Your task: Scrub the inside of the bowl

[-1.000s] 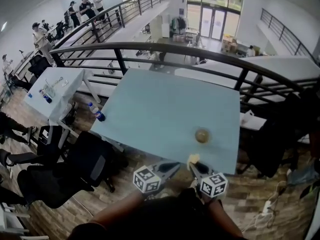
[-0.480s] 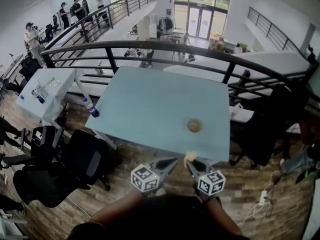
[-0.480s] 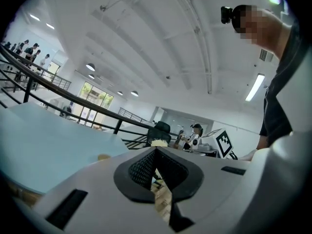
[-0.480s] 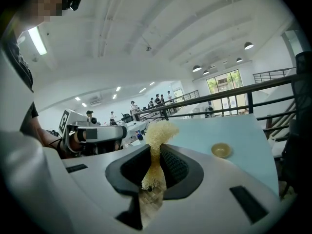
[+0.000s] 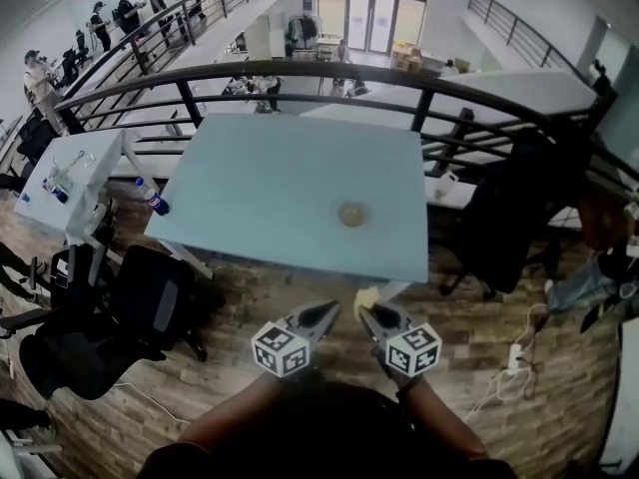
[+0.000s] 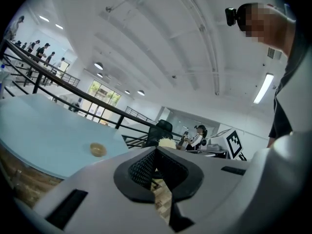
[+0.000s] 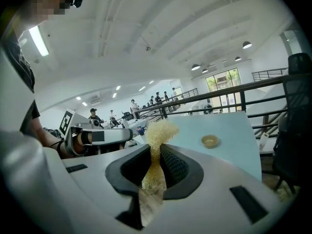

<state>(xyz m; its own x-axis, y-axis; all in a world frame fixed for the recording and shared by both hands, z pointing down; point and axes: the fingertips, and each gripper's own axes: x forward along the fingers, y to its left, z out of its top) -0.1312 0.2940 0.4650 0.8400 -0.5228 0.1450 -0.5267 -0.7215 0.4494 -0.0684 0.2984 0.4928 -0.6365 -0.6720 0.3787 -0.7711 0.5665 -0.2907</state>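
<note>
Right gripper (image 5: 366,314) is pinched on a yellow scrub sponge (image 7: 158,130), which projects forward past the jaw tips along the gripper's own line. Left gripper (image 5: 332,309) is pressed together with nothing between its jaws. The bowl (image 5: 351,214) stands upright on the pale blue table (image 5: 270,183), well ahead of both tools, beyond the table's near edge. It lies ahead and slightly right of the right gripper, and ahead-left of the left gripper (it is round, so there is no axis to align). Neither hand is plainly nearer. Judgement: this spacing fits the sponge either being brought to the bowl or carried away from it.
</note>
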